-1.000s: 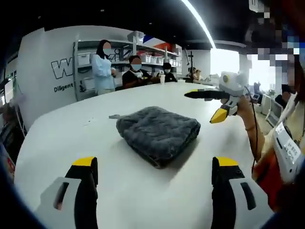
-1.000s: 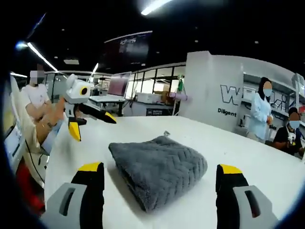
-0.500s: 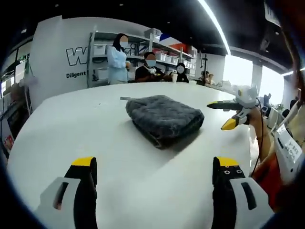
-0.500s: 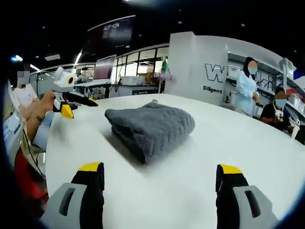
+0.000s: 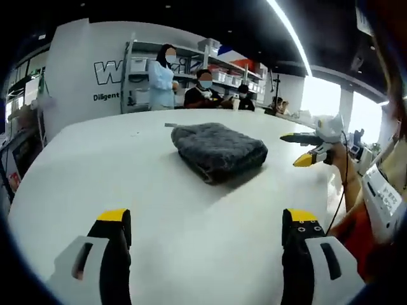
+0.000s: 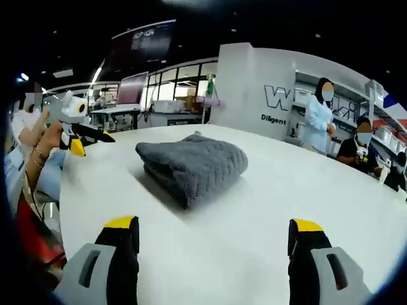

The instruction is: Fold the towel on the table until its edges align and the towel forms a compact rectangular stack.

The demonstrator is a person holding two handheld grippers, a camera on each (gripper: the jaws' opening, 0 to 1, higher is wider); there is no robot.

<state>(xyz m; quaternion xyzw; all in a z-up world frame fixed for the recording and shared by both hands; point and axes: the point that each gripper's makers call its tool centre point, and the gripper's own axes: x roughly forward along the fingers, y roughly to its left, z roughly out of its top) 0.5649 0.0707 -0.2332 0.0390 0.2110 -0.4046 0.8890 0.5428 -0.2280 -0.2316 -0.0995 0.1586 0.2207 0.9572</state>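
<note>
Left gripper view: a folded grey towel [image 5: 219, 150] lies alone on the white desk [image 5: 127, 184], both grippers held clear of it.

From where I stand, the towel is a compact, thick rectangular stack near the middle of the desk, with a small tag poking out at its far edge. The left gripper [image 5: 206, 222] hangs low over the bare desk well short of the towel, its yellow-tipped jaws wide apart and holding nothing. The right gripper [image 6: 216, 232] does likewise in the right gripper view, jaws spread and empty, the towel [image 6: 191, 164] ahead of it. Each gripper shows off to the side in the other's view, above the desk edge. People [image 5: 162, 79] stand and sit by shelving [image 5: 216, 73] behind.
</note>
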